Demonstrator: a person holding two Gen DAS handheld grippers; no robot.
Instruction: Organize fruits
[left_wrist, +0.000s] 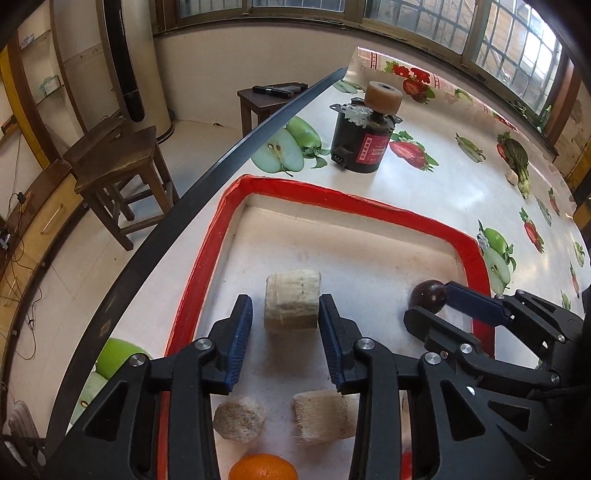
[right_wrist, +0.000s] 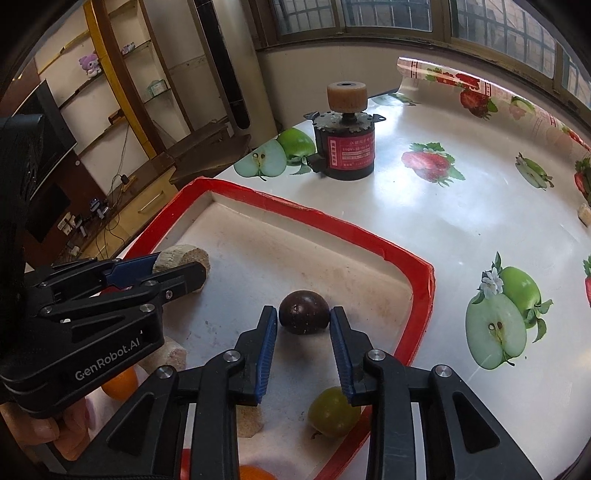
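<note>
Straddling a pale fibrous cane chunk (left_wrist: 292, 299), left gripper (left_wrist: 285, 314) gapes; right gripper (right_wrist: 303, 321) brackets a dark round plum (right_wrist: 303, 312), contact unclear; only the right view shows a green fruit (right_wrist: 333, 411) under its jaws.

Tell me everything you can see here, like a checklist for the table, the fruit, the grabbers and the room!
Surface: table under a glossy fruit-print cloth.
Job's things: red-rimmed tray holding pale sugarcane chunks, one between the left fingers, a dark purple fruit, a green fruit and an orange.
Clutter: black motor with a red label and a tan wheel on top, standing beyond the tray.
Grippers: left hand-held gripper straddles the sugarcane chunk, right hand-held gripper straddles the purple fruit; grip cannot be confirmed.
Cables: wires by the wall cabinet.
Surroundings: wooden stools, shelves, barred windows.
</note>
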